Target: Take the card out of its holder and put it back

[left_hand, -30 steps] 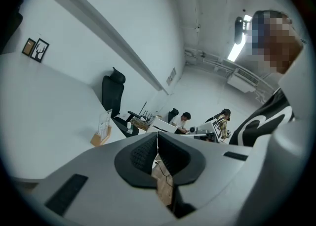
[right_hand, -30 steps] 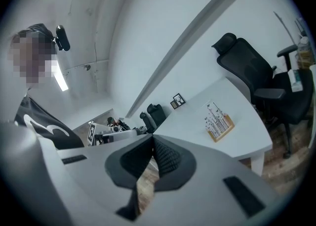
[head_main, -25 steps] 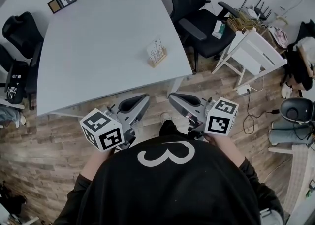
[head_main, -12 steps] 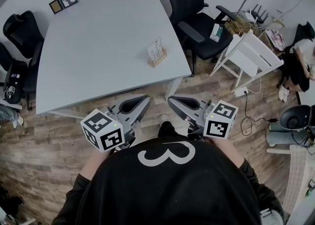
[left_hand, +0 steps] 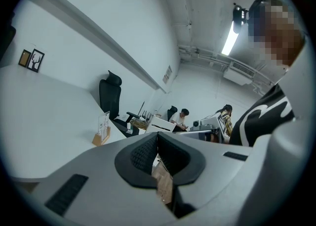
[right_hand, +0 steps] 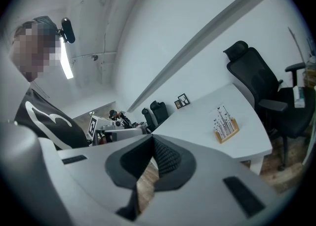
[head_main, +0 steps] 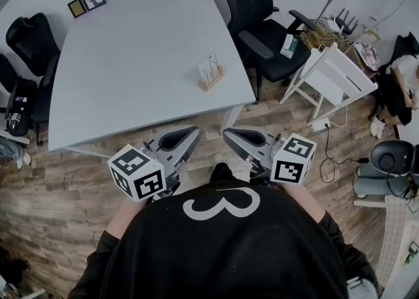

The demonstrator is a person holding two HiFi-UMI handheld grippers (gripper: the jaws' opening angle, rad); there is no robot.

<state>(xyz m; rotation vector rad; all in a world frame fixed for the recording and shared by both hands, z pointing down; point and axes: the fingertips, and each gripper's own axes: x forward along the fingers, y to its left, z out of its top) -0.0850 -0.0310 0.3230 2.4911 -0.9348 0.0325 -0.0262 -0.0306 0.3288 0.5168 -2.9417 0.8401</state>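
Near the table's (head_main: 131, 62) right edge, by its near right corner, the card (head_main: 209, 67) stands upright in its wooden holder (head_main: 211, 84). Off the near edge, the left gripper (head_main: 193, 133) and right gripper (head_main: 228, 134) hang over the plank floor (head_main: 59, 180), both with jaws together and empty.

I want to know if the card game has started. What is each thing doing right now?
card: standing upright in its holder.
holder: on the table, near its right edge, card inside.
left gripper: shut, empty, short of the table.
right gripper: shut, empty, short of the table.
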